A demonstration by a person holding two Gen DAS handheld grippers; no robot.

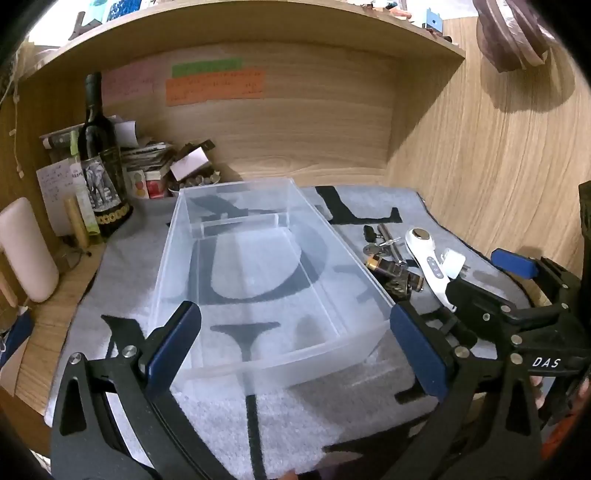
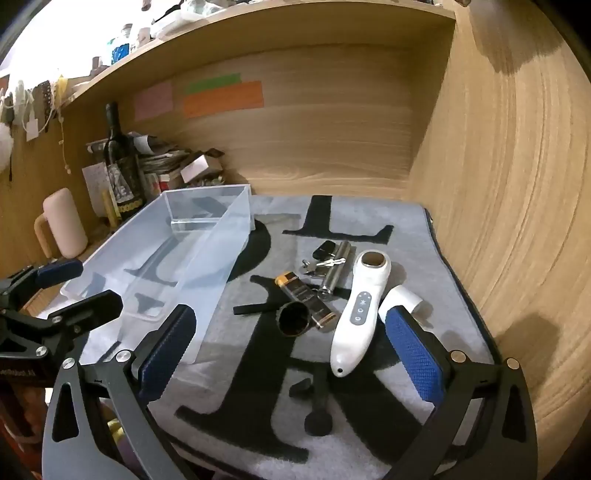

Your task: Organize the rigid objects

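Observation:
A clear plastic bin with a cross divider stands on the grey lettered mat. My left gripper is open, its blue pads straddling the bin's near end without touching it. To the bin's right lies a pile: a white handheld device, a white plug, a black socket, a dark tube with a yellow end, a silver flashlight, keys and a black fob. My right gripper hangs open just before this pile, holding nothing.
A wine bottle, a pink jug and stacked papers and boxes crowd the back left corner. A wooden wall runs close along the mat's right edge. A shelf spans overhead.

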